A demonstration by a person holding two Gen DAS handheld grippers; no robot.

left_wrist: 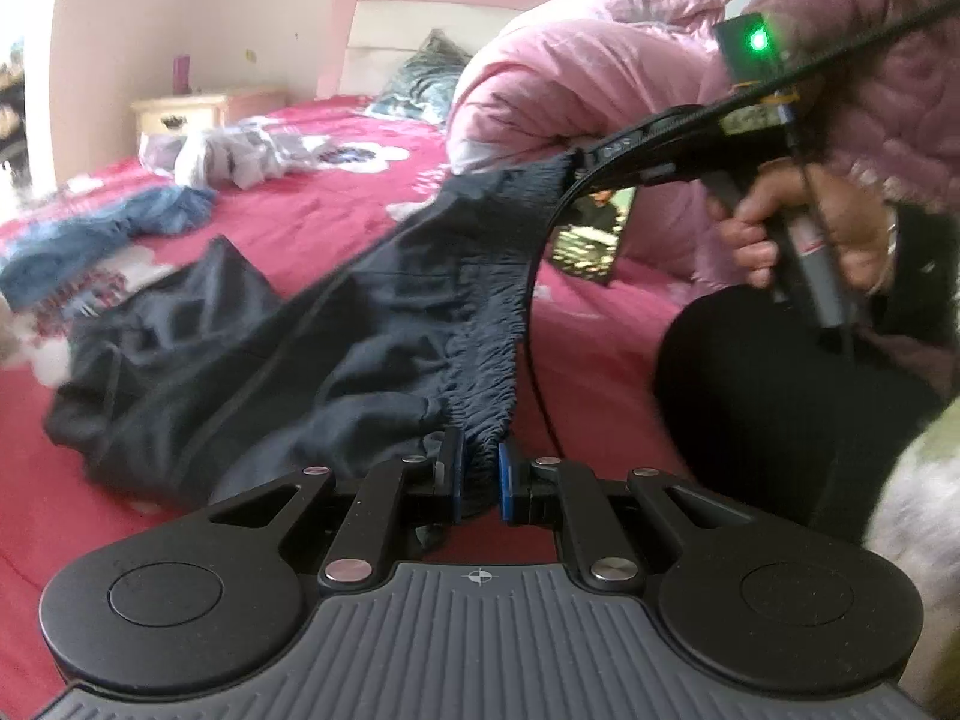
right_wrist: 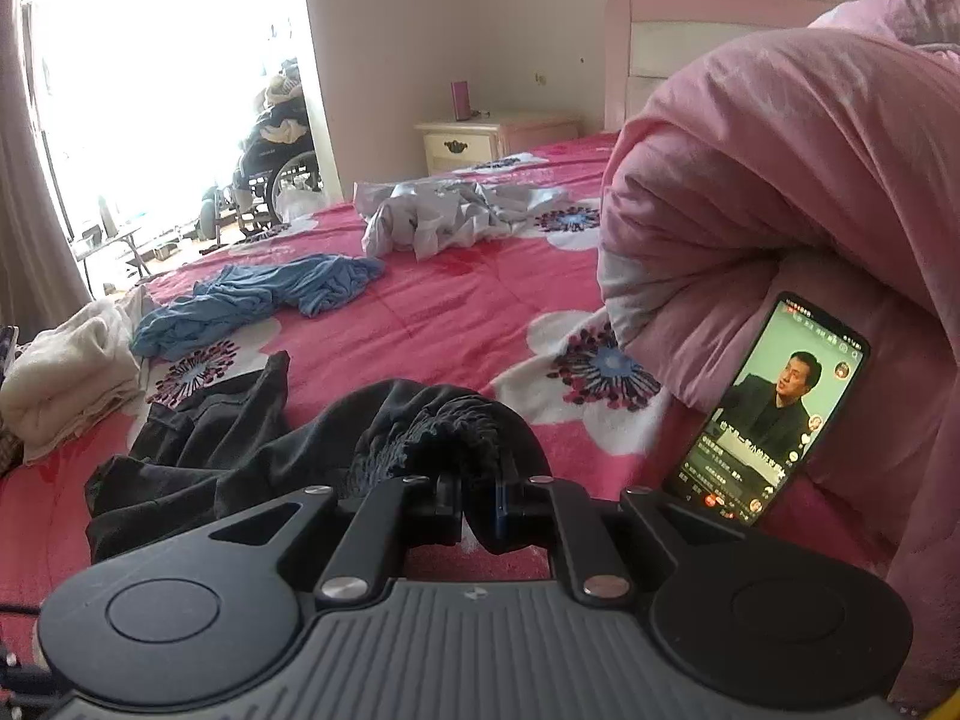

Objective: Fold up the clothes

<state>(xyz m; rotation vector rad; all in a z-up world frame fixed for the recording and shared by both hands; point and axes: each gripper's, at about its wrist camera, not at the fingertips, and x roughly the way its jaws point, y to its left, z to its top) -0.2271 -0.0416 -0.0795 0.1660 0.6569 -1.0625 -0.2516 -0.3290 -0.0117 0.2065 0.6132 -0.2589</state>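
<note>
Red floral bedspread under dark trousers, waistband pinched tight in both left fingers and right fingers

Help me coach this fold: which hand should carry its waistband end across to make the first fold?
Probably right: both grippers pinch the dark trousers' waistband, but the legs trail left, toward the left hand's side.
</note>
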